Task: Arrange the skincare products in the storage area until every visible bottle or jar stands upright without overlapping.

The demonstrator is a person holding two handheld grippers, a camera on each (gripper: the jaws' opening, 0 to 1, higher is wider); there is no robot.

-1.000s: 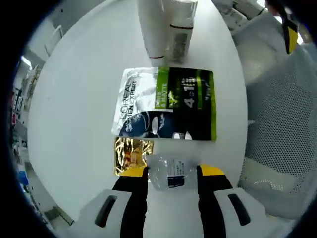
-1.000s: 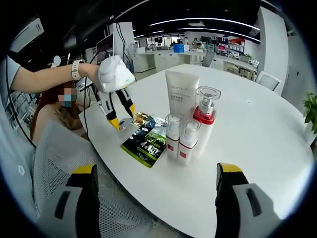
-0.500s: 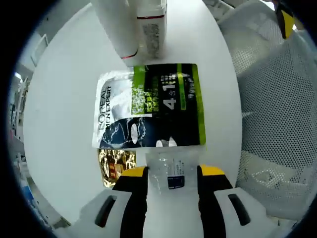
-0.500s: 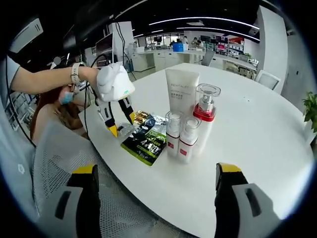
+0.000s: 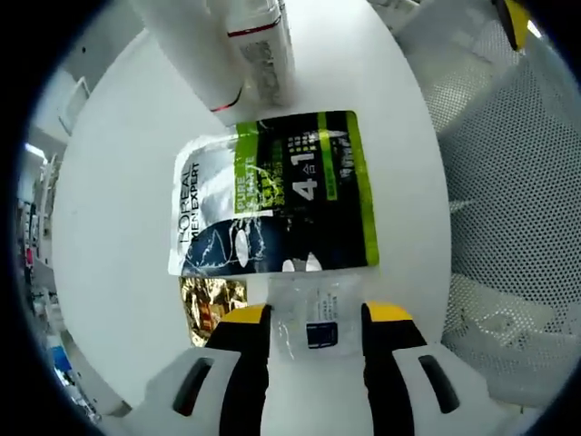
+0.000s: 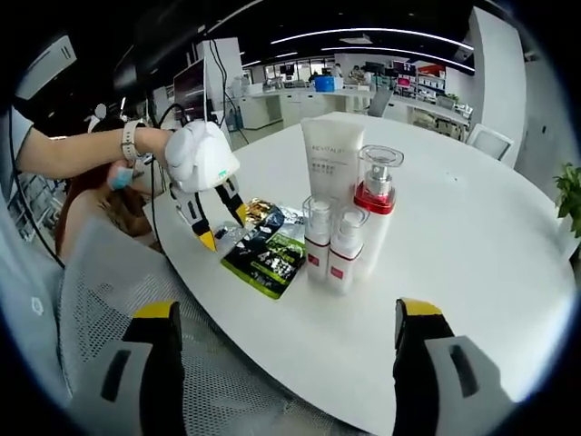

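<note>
A white tube (image 6: 331, 163), a pump bottle with a red collar (image 6: 377, 204) and two small clear-capped bottles (image 6: 317, 238) (image 6: 345, 250) stand upright together on the round white table (image 6: 454, 227). A green, black and silver sachet (image 5: 272, 191) (image 6: 265, 254) lies flat in front of them. A gold sachet (image 5: 211, 304) and a clear sachet with a dark label (image 5: 313, 318) lie by it. My left gripper (image 5: 316, 314) (image 6: 224, 229) is open, its jaws on either side of the clear sachet. My right gripper (image 6: 286, 311) hangs open at the table's near edge, holding nothing.
A grey mesh chair (image 6: 91, 309) (image 5: 508, 182) stands against the table edge beside the sachets. A person's arm with a wrist band (image 6: 91, 150) holds the left gripper. The far and right parts of the table are bare; desks fill the room behind.
The left gripper has dropped lower and moved a little forward over the clear sachet, toward the green sachet. The bottles, sachets and right gripper have stayed put.
</note>
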